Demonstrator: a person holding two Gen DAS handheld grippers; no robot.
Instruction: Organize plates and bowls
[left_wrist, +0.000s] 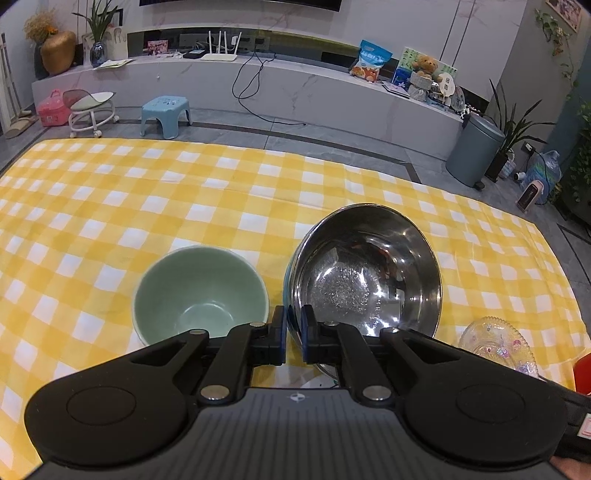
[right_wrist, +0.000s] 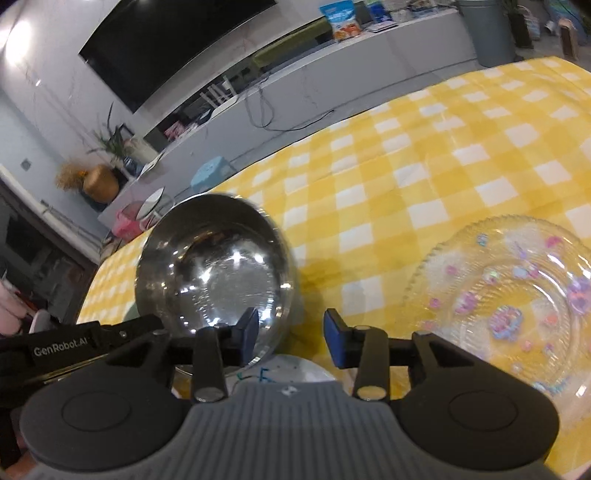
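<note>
one steel bowl (left_wrist: 369, 273) clenched at its rim by left claw (left_wrist: 293, 332), one green bowl (left_wrist: 201, 291), one glass plate (right_wrist: 517, 306), right claw (right_wrist: 290, 341) released

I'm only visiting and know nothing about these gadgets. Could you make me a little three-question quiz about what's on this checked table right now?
1. True or false: the left gripper is clamped on the rim of the steel bowl.
2. Which dish lies nearest the right gripper on its right side? A) the green bowl B) the clear glass plate C) a wooden tray
3. Fill in: the green bowl stands upright and has ______ inside it.

Key
1. True: its blue pads pinch the bowl's near rim, and the bowl is tilted.
2. B
3. nothing; it is empty.
</note>
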